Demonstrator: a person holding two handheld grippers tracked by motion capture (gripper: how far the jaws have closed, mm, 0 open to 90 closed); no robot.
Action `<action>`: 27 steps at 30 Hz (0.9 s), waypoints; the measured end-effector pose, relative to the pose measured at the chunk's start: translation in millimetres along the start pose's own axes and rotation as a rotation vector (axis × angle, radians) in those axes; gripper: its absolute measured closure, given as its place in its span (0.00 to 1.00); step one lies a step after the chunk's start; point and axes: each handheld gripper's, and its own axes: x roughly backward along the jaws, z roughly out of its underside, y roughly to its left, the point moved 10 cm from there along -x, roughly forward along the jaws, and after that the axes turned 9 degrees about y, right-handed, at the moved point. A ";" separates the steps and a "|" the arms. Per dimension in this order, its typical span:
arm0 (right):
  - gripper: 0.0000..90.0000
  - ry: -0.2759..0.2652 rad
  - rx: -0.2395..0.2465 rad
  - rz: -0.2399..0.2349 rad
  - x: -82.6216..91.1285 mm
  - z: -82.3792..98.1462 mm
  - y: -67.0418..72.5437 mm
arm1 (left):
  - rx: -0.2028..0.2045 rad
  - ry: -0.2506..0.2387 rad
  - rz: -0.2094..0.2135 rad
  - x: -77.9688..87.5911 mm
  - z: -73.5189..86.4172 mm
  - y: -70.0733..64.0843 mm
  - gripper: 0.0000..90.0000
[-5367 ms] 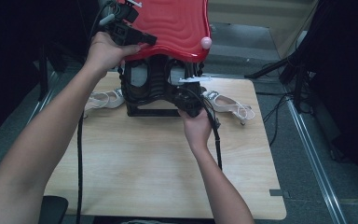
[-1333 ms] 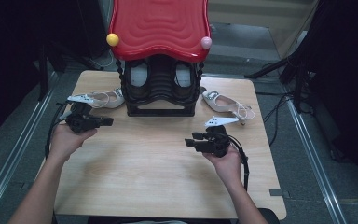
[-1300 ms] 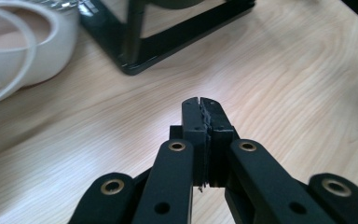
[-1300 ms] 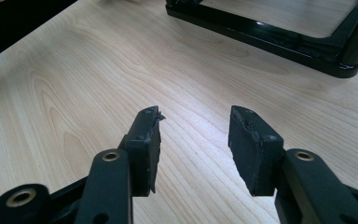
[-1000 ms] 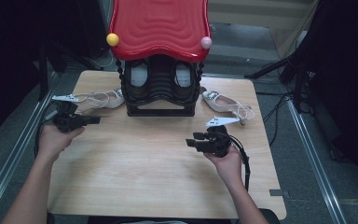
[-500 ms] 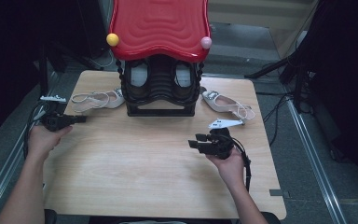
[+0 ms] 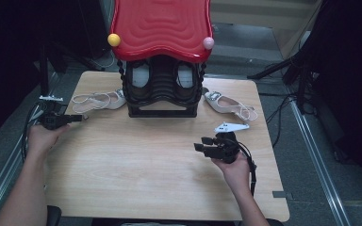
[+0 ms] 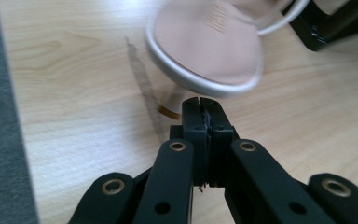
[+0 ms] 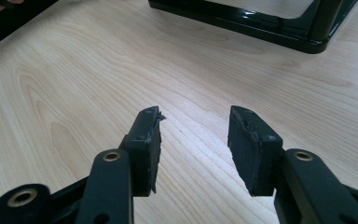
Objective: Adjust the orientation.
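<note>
Left gripper (image 8: 199,105) hovered at table (image 7: 136,169) edge beside sandal (image 8: 205,46), jaws pressed together, empty. Right gripper (image 9: 193,123) over bare wood, jaws spread apart.

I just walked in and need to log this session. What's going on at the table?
A person sits at a wooden table with a gripper in each hand. The left gripper, fingers shut on nothing, sits at the table's left edge, pointing at the heel of a pale shoe. The right gripper hangs open over bare wood. A black rack with a red top stands at the back, with a second shoe to its right.
</note>
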 end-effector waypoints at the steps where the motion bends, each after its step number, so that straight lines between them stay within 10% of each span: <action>1: 0.61 0.000 -0.005 0.002 1.0 0.7 -0.3 | 0.004 -0.004 -0.005 -0.6 -1.4 1.8 1.00; 27: 0.61 0.003 -0.024 0.020 5.9 11.5 -5.9 | 0.041 0.026 0.002 -18.0 -7.0 10.5 1.00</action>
